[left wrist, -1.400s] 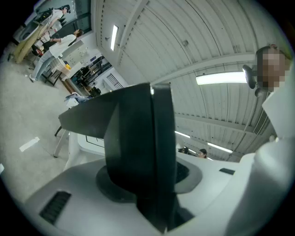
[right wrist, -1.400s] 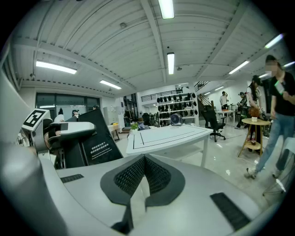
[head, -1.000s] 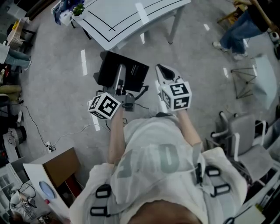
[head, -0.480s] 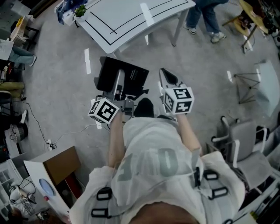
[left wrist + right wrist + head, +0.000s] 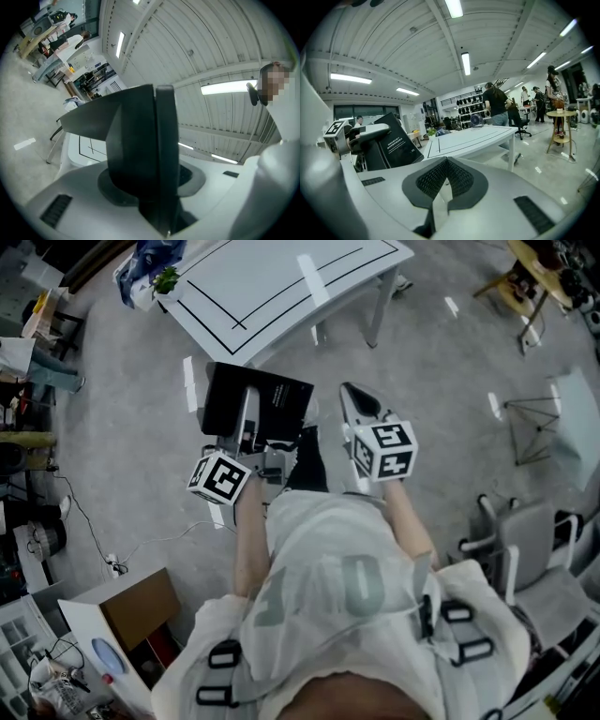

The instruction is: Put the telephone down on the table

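Black and flat, the slab-shaped telephone with small white print (image 5: 281, 404) sits pinched edge-on in the left tongs (image 5: 249, 416), held out in front of the person's body above the grey floor (image 5: 122, 437) and not yet over anything that could carry it. The right tongs (image 5: 444, 180) are pressed together with nothing between them. What has just changed is the person's position: a dark shoe (image 5: 309, 463) now shows between the two grippers where none showed a second ago, and the white worktop with black lines (image 5: 281, 277) sits a little lower in the head view, so it looks nearer. I read that as an approach under way, with the set-down itself not begun. Against the earlier frame, the grip on the telephone looks the same, and the bystander in jeans at the upper right is gone from view.
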Motion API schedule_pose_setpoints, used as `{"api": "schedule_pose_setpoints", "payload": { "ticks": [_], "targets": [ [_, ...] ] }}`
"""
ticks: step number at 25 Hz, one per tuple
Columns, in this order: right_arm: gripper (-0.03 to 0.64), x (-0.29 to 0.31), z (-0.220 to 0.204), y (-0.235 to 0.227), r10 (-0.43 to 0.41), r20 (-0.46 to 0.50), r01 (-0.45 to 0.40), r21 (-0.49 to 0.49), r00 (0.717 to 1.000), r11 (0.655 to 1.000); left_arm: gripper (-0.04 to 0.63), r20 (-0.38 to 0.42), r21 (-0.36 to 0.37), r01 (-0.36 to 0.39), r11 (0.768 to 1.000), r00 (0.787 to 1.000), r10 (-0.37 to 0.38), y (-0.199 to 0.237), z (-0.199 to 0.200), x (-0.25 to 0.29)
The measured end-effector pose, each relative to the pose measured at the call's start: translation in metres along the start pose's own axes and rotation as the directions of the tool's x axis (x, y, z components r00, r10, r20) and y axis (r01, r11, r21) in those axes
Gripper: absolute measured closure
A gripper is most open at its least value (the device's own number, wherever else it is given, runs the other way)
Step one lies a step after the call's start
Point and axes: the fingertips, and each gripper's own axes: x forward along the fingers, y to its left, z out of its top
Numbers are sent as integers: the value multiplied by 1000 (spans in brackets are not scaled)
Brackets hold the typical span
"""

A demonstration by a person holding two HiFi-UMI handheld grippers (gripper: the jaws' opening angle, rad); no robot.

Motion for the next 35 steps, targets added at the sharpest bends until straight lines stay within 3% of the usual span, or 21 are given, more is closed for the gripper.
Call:
{"api": "schedule_pose_setpoints", "payload": {
  "ticks": [7,18,29,35],
  "targets": [
    [609,50,28,-19,10,3,-10,-39,1000,999,430,39,-41,31,999,999,-29,16,26,66],
    [609,155,93,-62,8,15,-7,-54,1000,998,430,28,-76,54,996,998,-52,61,67,188],
    [609,314,187,-107,-10,26,11,-60,1000,998,430,1,-81,58,995,998,-58,137,137,348],
    [609,384,206,-117,-2,5,2,-63,1000,998,430,3,-107,88,990,996,-88,174,158,401]
  ]
}}
